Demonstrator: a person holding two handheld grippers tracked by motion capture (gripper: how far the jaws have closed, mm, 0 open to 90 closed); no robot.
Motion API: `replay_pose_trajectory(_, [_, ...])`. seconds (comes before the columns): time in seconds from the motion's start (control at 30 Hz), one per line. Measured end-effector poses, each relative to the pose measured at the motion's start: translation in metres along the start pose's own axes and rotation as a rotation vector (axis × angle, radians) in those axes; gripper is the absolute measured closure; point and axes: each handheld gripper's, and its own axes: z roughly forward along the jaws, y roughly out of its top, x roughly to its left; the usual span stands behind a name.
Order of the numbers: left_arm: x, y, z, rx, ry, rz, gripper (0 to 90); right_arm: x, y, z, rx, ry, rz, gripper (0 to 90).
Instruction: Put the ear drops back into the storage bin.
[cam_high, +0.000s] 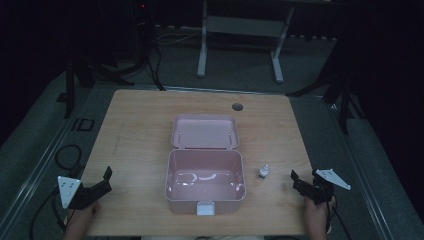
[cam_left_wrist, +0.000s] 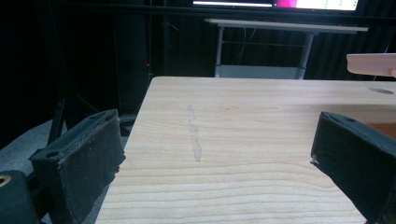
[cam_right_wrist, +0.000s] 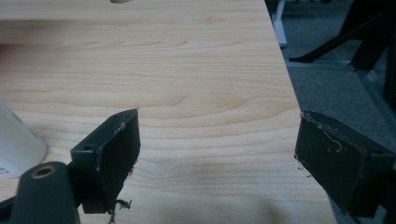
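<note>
An open pink box (cam_high: 170, 176) stands mid-table, its lid (cam_high: 205, 132) laid back flat behind it and a white latch at its front; inside I see nothing but glare. To the right of the box stands a small white bottle (cam_high: 263, 171), whose base also sits at the left edge of the right gripper view (cam_right_wrist: 17, 142). My left gripper (cam_high: 102, 181) rests open near the table's front left corner, and between its jaws (cam_left_wrist: 217, 140) is only bare wood. Right of the bottle, my right gripper (cam_high: 298, 182) is open and empty (cam_right_wrist: 217, 135).
The wooden table (cam_high: 135, 130) has a round cable hole (cam_high: 237, 106) at the back. The table's right edge (cam_right_wrist: 299, 107) runs close beside the right gripper. Cables lie on the floor at the left, and a white desk frame (cam_high: 240, 30) stands beyond.
</note>
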Motion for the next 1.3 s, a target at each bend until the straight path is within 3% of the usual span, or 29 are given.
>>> replay_pose_trajectory(0.17, [0.000, 0.000, 0.000, 0.001, 0.001, 0.001, 2.4, 0.002, 0.001, 0.002, 0.022, 0.004, -0.025, 13.6])
replay_pose_trajectory(0.33, [0.000, 0.000, 0.000, 0.000, 0.002, 0.002, 2.4, 0.004, 0.001, 0.004, 0.059, 0.050, -0.079, 12.7])
replay_pose_trajectory(0.47, [0.000, 0.000, 0.000, 0.001, 0.002, 0.001, 2.4, 0.005, 0.003, 0.008, 0.130, 0.064, -0.103, 12.7])
replay_pose_trajectory(0.63, [0.000, 0.000, 0.000, 0.000, 0.002, 0.001, 2.4, 0.009, 0.010, 0.013, 0.235, 0.129, -0.119, 10.6])
replay_pose_trajectory(0.83, [0.000, 0.000, 0.000, -0.002, 0.003, 0.001, 2.4, 0.011, 0.020, 0.013, 0.314, 0.136, -0.121, 10.5])
replay_pose_trajectory(1.03, [0.000, 0.000, 0.000, -0.002, 0.001, 0.001, 2.4, 0.013, 0.034, 0.010, 0.452, 0.147, -0.177, 9.8])
replay_pose_trajectory(1.13, [0.000, 0.000, 0.000, -0.002, 0.001, 0.001, 2.4, 0.014, 0.036, 0.009, 0.475, 0.147, -0.188, 9.8])
replay_pose_trajectory(1.17, [0.000, 0.000, 0.000, -0.003, 0.001, 0.002, 2.4, 0.015, 0.041, 0.006, 0.537, 0.150, -0.216, 9.8])
replay_pose_trajectory(1.27, [0.000, 0.000, 0.000, -0.004, 0.001, 0.003, 2.4, 0.014, 0.043, 0.006, 0.570, 0.158, -0.225, 9.8])
replay_pose_trajectory(1.3, [0.000, 0.000, 0.000, -0.004, 0.001, 0.002, 2.4, 0.013, 0.044, 0.005, 0.623, 0.172, -0.226, 9.8])
